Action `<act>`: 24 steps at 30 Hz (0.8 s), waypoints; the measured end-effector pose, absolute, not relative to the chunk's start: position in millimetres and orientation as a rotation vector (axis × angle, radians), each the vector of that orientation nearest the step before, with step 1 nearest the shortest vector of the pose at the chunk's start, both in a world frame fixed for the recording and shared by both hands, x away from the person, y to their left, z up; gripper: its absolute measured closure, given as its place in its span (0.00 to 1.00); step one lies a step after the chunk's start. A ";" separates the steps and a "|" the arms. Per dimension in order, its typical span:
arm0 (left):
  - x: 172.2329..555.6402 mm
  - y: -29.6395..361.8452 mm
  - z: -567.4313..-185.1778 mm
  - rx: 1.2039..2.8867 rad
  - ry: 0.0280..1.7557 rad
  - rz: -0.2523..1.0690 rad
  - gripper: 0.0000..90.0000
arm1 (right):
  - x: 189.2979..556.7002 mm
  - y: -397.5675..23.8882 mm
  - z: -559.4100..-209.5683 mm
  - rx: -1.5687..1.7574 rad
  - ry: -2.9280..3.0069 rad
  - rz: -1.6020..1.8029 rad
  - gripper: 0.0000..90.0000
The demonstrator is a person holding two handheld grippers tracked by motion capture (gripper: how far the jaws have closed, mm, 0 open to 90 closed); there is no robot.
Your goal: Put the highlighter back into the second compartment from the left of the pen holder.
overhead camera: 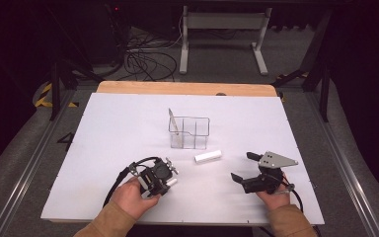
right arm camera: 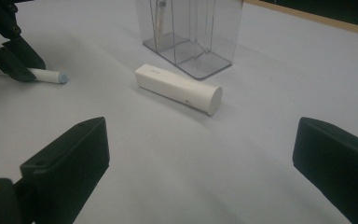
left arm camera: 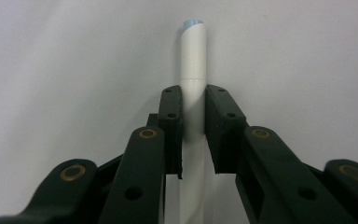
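even overhead light, dark surroundings, soft shadows, close-ups slightly blurred

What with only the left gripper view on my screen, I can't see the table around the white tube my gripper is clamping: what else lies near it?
Observer: In the high view a white cylindrical case lies flat on the table, to the right of your left gripper and its white tube.
Operator: Is there anywhere to put things?
Observer: A clear container stands upright just beyond that case, nearer the table's middle.
Operator: And the other hand?
Observer: The right gripper is open with nothing between its jaws, farther right than the case.
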State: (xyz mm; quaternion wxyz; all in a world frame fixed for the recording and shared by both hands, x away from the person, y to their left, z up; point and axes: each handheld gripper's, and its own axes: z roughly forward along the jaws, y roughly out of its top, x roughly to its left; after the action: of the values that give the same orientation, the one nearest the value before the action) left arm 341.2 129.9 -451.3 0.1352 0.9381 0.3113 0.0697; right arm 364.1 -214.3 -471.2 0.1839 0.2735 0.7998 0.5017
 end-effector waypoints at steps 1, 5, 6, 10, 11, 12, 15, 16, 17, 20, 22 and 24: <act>341.3 129.8 -451.4 2.718 0.899 0.202 0.86 | 364.1 -214.3 -471.2 0.772 2.256 1.415 0.05; 341.6 130.3 -451.2 2.717 0.901 0.196 0.86 | 364.1 -214.2 -471.2 0.772 2.255 1.414 0.05; 341.6 130.3 -451.3 2.717 0.900 0.196 0.86 | 364.1 -214.2 -471.3 0.772 2.255 1.413 0.05; 341.8 130.7 -450.9 2.717 0.894 0.186 0.86 | 364.1 -214.0 -471.3 0.770 2.256 1.413 0.05; 342.0 130.9 -450.8 2.715 0.890 0.180 0.86 | 364.1 -214.0 -471.3 0.770 2.257 1.413 0.05; 342.1 131.2 -450.5 2.709 0.887 0.178 0.86 | 364.1 -214.0 -471.3 0.770 2.257 1.413 0.05; 341.9 132.7 -448.4 2.692 0.883 0.175 0.86 | 364.0 -214.0 -471.3 0.769 2.257 1.413 0.05; 341.8 133.1 -447.7 2.688 0.881 0.173 0.86 | 364.0 -213.9 -471.3 0.768 2.258 1.413 0.05; 341.4 133.5 -446.1 2.684 0.876 0.175 0.86 | 364.0 -213.9 -471.3 0.768 2.258 1.413 0.05; 340.6 134.9 -442.8 2.661 0.866 0.174 0.86 | 364.0 -213.8 -471.4 0.766 2.259 1.413 0.05; 340.0 136.2 -440.1 2.651 0.861 0.177 0.86 | 364.0 -213.7 -471.4 0.765 2.259 1.413 0.05; 339.2 137.8 -436.7 2.624 0.854 0.192 0.86 | 364.0 -213.7 -471.4 0.766 2.259 1.413 0.05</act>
State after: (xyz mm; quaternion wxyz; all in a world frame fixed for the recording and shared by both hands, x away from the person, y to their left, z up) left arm 339.2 137.8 -436.7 0.1868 0.9320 0.3032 0.0680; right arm 364.0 -213.7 -471.4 0.1833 0.2714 0.8010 0.5011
